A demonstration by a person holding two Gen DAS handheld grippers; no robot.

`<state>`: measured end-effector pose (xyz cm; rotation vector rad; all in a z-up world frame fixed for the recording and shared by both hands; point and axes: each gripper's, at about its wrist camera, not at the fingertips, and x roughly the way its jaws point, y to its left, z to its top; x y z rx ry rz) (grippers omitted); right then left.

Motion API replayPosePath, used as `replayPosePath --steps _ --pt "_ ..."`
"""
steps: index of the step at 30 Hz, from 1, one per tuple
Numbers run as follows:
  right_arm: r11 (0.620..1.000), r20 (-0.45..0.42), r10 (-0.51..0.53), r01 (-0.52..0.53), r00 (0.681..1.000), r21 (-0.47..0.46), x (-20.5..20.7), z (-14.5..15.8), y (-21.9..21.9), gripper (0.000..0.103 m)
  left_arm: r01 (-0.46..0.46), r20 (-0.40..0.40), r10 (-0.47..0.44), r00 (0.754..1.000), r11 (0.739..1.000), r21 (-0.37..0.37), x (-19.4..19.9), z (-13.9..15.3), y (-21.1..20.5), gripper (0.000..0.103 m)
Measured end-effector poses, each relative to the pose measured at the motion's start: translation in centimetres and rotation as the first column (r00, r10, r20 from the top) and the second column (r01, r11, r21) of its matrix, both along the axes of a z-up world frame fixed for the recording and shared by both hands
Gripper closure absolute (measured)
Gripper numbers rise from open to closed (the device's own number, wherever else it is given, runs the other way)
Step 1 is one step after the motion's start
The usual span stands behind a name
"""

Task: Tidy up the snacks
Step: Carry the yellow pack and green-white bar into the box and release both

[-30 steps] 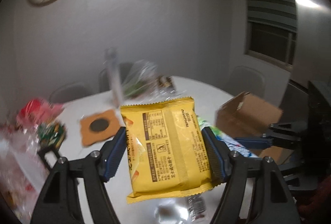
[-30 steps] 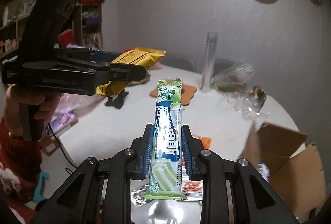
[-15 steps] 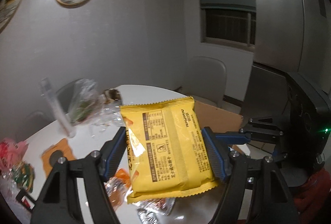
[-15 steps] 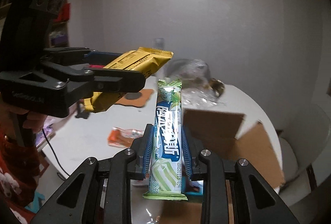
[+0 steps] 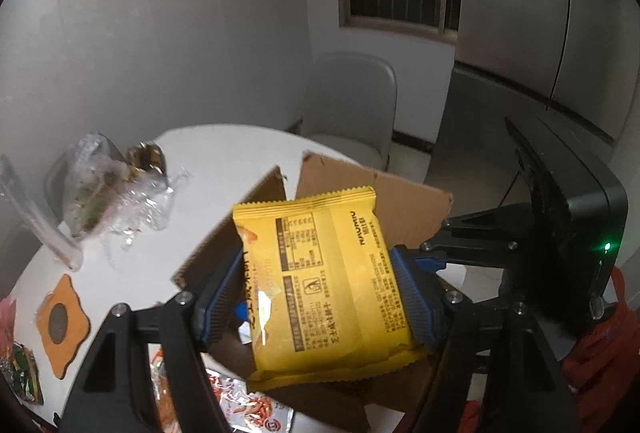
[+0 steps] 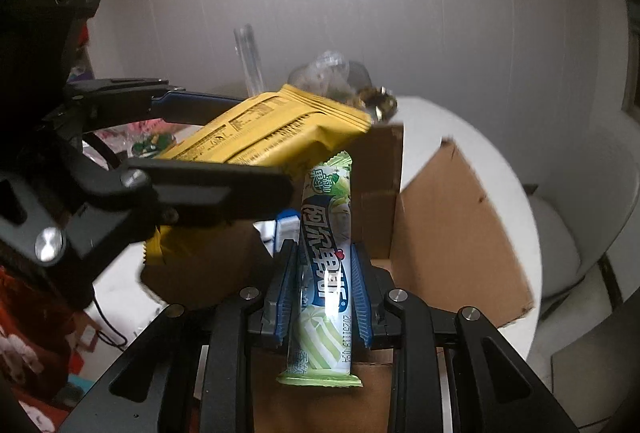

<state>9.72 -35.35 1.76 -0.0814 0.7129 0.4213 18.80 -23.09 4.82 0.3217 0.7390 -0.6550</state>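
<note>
Gripping a yellow packet [image 5: 320, 285] by its side edges, the left gripper [image 5: 320, 297] holds it above the open cardboard box [image 5: 404, 209] at the table [image 5: 224, 157] edge. The right gripper [image 6: 326, 289], nearly closed, clamps a green-and-blue stick pack [image 6: 326, 265] upright over the same box, just beside the yellow packet.

Your left wrist view looks forward and down along its fingers, close over the open cardboard box [image 5: 404, 209] at the round table's [image 5: 224, 157] near edge, facing the window corner. Your right wrist view looks down along its own fingers, close over the same box [image 6: 460, 233], facing the wall. Both share the box, the table's far edge and the yellow packet [image 5: 324, 281], which your right view catches side-on [image 6: 264, 133].
</note>
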Motion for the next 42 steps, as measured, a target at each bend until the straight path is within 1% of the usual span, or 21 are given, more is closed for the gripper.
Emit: replayPosePath --steps 4,7,12,14,21,23,26,28,30,31,33,36,42 --pt "1.000 -0.044 -0.008 0.008 0.999 0.005 1.9 -1.5 -0.4 0.081 0.007 -0.047 -0.005 0.999 0.999 0.035 1.7 -1.6 -1.1 0.033" --pt "1.000 -0.078 -0.006 0.007 0.997 0.014 3.2 -2.4 -0.7 0.081 0.004 -0.066 0.000 0.998 0.998 0.064 2.5 -2.4 -1.3 0.033" --pt "1.000 -0.088 0.016 -0.017 0.996 -0.010 4.2 -2.7 -0.1 0.081 0.014 -0.086 -0.004 0.996 0.994 0.111 3.5 -3.7 -1.9 0.033" --pt "0.999 -0.095 0.029 -0.032 0.995 -0.021 4.2 -3.0 0.4 0.081 0.018 -0.095 -0.008 0.995 0.994 0.106 3.5 -3.5 -1.7 0.033" --pt "0.997 -0.146 0.068 -0.072 0.987 -0.019 4.6 -4.2 1.0 0.080 0.023 -0.080 -0.012 0.997 0.989 0.147 3.4 -3.6 -1.6 0.033" --pt "0.997 -0.152 0.072 -0.077 0.986 -0.028 4.6 -4.3 1.2 0.080 0.018 -0.072 -0.007 0.997 0.989 0.150 3.1 -3.5 -1.7 0.031" --pt "0.996 -0.155 0.077 -0.081 0.985 -0.021 4.6 -4.1 1.2 0.074 0.016 -0.061 -0.007 0.998 0.990 0.140 2.8 -3.2 -1.6 0.022" --pt "0.996 -0.154 0.085 -0.087 0.984 -0.009 4.3 -3.8 1.0 0.067 0.013 -0.048 -0.006 0.999 0.989 0.144 2.6 -3.0 -1.6 0.019" --pt "0.996 -0.139 0.086 -0.088 0.987 -0.005 3.7 -3.4 0.8 0.058 0.009 -0.037 -0.003 0.999 0.990 0.144 2.4 -2.8 -1.5 0.015" --pt "0.996 -0.129 0.084 -0.086 0.988 -0.010 3.2 -3.1 0.6 0.056 0.008 -0.034 -0.003 0.999 0.990 0.141 2.3 -2.6 -1.5 0.014" --pt "0.996 -0.106 0.076 -0.080 0.991 -0.030 2.5 -2.6 0.5 0.049 0.000 -0.021 0.003 1.000 0.991 0.132 2.0 -2.3 -1.4 0.008" --pt "0.996 -0.081 0.065 -0.069 0.995 -0.057 1.6 -1.9 0.6 0.044 -0.010 0.004 0.010 1.000 0.993 0.116 1.4 -1.4 -1.1 0.006" --pt "0.996 -0.045 0.056 -0.059 0.997 -0.071 -0.2 -0.6 0.8 0.044 -0.021 0.046 0.017 0.999 0.996 0.091 -0.6 0.4 -0.1 0.006"
